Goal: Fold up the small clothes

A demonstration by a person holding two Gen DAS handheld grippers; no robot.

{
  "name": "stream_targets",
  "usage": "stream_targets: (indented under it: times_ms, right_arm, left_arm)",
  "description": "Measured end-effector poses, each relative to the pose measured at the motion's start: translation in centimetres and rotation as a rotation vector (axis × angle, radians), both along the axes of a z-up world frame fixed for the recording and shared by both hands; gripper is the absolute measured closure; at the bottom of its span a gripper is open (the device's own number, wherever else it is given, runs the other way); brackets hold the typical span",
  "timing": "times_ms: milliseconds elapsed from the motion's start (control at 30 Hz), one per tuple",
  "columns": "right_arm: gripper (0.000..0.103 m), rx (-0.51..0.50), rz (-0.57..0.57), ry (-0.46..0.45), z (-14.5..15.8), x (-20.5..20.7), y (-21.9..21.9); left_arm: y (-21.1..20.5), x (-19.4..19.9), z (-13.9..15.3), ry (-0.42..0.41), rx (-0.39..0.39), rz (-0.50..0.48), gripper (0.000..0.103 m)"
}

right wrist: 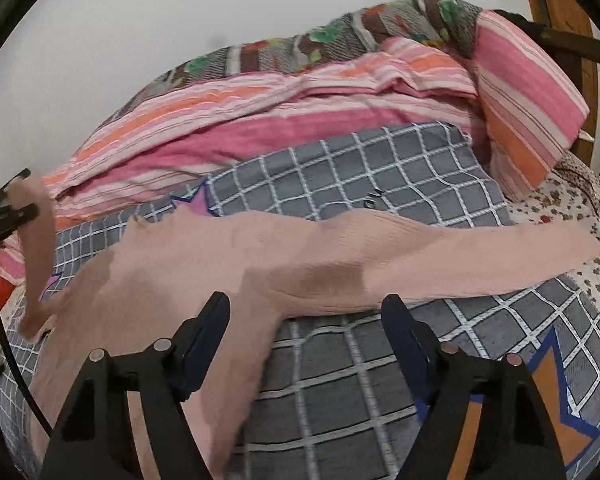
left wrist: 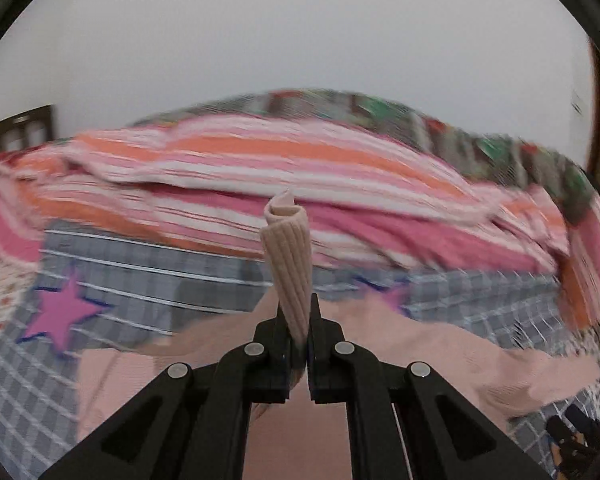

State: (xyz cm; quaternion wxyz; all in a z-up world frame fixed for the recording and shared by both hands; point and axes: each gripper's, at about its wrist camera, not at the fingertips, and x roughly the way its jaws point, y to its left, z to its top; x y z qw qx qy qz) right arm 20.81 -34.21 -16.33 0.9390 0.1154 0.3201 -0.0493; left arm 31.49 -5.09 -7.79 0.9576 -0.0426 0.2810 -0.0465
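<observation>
Left gripper [left wrist: 299,322] is clamped on a ribbed pale-pink knit garment's [right wrist: 300,264] sleeve end, lifted off the grey checked blanket [right wrist: 380,184]. Right gripper [right wrist: 306,312] gapes empty, nearer the body lying crosswise just ahead.

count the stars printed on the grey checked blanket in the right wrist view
3: a pink star behind the pink garment, another pink star at its left, an orange star at right. More may be covered.

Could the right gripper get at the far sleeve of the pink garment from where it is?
Probably yes. The right gripper is open and empty above the pink garment, and the far sleeve lies flat on the checked blanket with nothing over it. The left gripper holds the other cuff, well aside.
</observation>
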Motion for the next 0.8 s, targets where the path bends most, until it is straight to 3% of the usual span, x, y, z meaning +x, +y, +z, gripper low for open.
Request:
stream_targets:
  times_ms: [133, 367, 400, 467, 500, 533, 567, 667, 800]
  right_arm:
    - [0.025, -0.028, -0.012, 0.01, -0.4, 0.3, -0.6]
    - [0.025, 0.001, -0.018, 0.016, -0.9, 0.6, -1.7]
    - [0.025, 0.002, -0.017, 0.015, -0.9, 0.6, -1.7]
    - [0.025, 0.0, -0.01, 0.013, -0.8, 0.6, -1.4]
    - [0.025, 0.0, -0.005, 0.013, -0.8, 0.6, -1.3]
    - [0.025, 0.003, 0.004, 0.014, -0.8, 0.7, -1.1]
    - [0.025, 0.004, 0.013, 0.015, -0.8, 0.8, -0.9]
    - [0.025, -0.01, 0.034, 0.015, -0.6, 0.9, 0.1]
    - [0.025, -0.029, 0.066, 0.005, -0.3, 0.8, 1.5]
  left_arm:
    - [-5.8, 0.9, -3.1, 0.056, -0.001, -0.099, 0.097]
    - [-8.2, 0.7, -5.7, 0.122, -0.137, -0.195, 0.093]
    - [-8.3, 0.4, -5.6, 0.126, -0.141, -0.207, 0.09]
    - [-8.1, -0.3, -5.2, 0.126, -0.1, -0.189, 0.062]
    - [-7.8, -0.8, -5.0, 0.115, -0.07, -0.168, 0.053]
    - [-7.7, -1.0, -4.7, 0.102, -0.051, -0.154, 0.037]
    - [-7.1, -1.8, -4.3, 0.071, -0.024, -0.134, 0.032]
    - [-5.4, -3.4, -3.3, 0.034, 0.062, -0.089, 0.032]
    - [-1.7, -5.6, -2.9, 0.031, 0.095, -0.038, 0.032]
